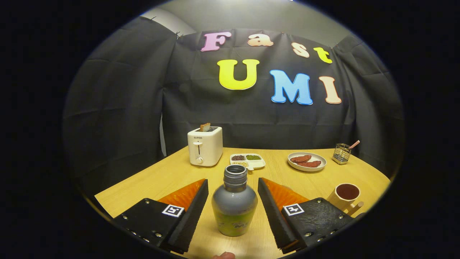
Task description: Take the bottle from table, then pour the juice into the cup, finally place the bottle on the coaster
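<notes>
One uncapped bottle (pixel 234 207) stands upright between the spread fingers of the gripper (pixel 233 201), untouched; one cup (pixel 346 194) sits just right of them.

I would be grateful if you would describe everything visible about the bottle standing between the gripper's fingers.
The bottle stands upright on the wooden table, between the open gripper fingers, with a gap on each side, so neither touches it. It looks like clear plastic, rounded at the shoulder, with a narrow threaded neck and no cap. The upper body looks grey; a green label wraps the lower part.
</notes>
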`<state>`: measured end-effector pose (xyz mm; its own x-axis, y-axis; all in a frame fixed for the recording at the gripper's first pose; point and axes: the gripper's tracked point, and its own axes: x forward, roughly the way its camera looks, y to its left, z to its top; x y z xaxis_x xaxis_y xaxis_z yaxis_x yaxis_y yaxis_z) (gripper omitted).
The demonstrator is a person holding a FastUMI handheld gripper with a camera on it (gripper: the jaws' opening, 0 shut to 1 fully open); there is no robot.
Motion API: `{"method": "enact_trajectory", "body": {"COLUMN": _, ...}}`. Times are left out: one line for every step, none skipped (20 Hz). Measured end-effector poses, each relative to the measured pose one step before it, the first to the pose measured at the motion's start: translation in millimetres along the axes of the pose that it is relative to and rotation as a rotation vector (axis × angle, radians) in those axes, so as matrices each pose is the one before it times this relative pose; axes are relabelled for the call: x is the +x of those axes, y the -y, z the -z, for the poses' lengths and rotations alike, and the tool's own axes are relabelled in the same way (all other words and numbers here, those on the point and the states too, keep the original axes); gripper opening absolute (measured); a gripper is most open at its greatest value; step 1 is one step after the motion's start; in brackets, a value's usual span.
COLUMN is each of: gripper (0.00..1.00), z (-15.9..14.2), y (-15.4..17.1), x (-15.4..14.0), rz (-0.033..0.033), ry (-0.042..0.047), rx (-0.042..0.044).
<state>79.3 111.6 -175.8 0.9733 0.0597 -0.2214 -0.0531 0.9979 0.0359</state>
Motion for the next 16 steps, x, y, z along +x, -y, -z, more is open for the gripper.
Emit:
{"method": "enact_trajectory", "body": {"gripper": 0.85, "z": 4.82, "y": -0.04, "x": 1.12, "rz": 0.0043, "ry": -0.00877, "rx": 0.00414}}
{"method": "enact_trajectory", "body": {"gripper": 0.85, "z": 4.22, "y": 0.98, "x": 1.47, "rz": 0.0047, "ry": -0.01049, "rx": 0.00506}}
{"method": "enact_trajectory", "body": {"gripper": 0.85, "z": 6.19, "y": 0.11, "x": 1.46, "rz": 0.00455, "ry": -0.01118, "rx": 0.00362}}
{"method": "enact_trajectory", "body": {"gripper": 0.85, "z": 4.65, "y": -0.02, "x": 1.39, "rz": 0.00437, "ry": -0.01165, "rx": 0.00233}}
{"method": "enact_trajectory", "body": {"gripper": 0.85, "z": 5.85, "y": -0.23, "x": 1.31, "rz": 0.00239, "ry": -0.01269, "rx": 0.00206}}
{"method": "enact_trajectory", "body": {"gripper": 0.85, "z": 4.81, "y": 0.25, "x": 1.47, "rz": 0.00402, "ry": -0.01215, "rx": 0.00039}}
{"method": "enact_trajectory", "body": {"gripper": 0.85, "z": 5.37, "y": 0.16, "x": 1.02, "rz": 0.00315, "ry": -0.01349, "rx": 0.00006}}
{"method": "enact_trajectory", "body": {"gripper": 0.85, "z": 4.84, "y": -0.36, "x": 0.97, "rz": 0.0019, "ry": -0.01355, "rx": 0.00163}}
{"method": "enact_trajectory", "body": {"gripper": 0.85, "z": 5.28, "y": -0.14, "x": 1.63, "rz": 0.00094, "ry": -0.01109, "rx": 0.00277}}
{"method": "enact_trajectory", "body": {"gripper": 0.85, "z": 2.76, "y": -0.39, "x": 1.11, "rz": 0.00089, "ry": -0.009, "rx": 0.00294}}
{"method": "enact_trajectory", "body": {"gripper": 0.85, "z": 4.17, "y": -0.3, "x": 1.56, "rz": 0.0007, "ry": -0.00829, "rx": 0.00295}}
{"method": "enact_trajectory", "body": {"gripper": 0.85, "z": 3.22, "y": -0.65, "x": 1.09, "rz": 0.00106, "ry": -0.00713, "rx": 0.00294}}
{"method": "enact_trajectory", "body": {"gripper": 0.85, "z": 2.82, "y": -0.39, "x": 0.34, "rz": 0.00217, "ry": -0.00691, "rx": 0.00265}}
{"method": "enact_trajectory", "body": {"gripper": 0.85, "z": 3.37, "y": 0.0, "x": 0.29, "rz": 0.00223, "ry": -0.00776, "rx": 0.00358}}
{"method": "enact_trajectory", "body": {"gripper": 0.86, "z": 3.98, "y": 0.89, "x": 0.06, "rz": 0.0046, "ry": -0.00798, "rx": 0.00296}}
{"method": "enact_trajectory", "body": {"gripper": 0.86, "z": 3.27, "y": 0.41, "x": 0.43, "rz": 0.00281, "ry": -0.00742, "rx": 0.00331}}
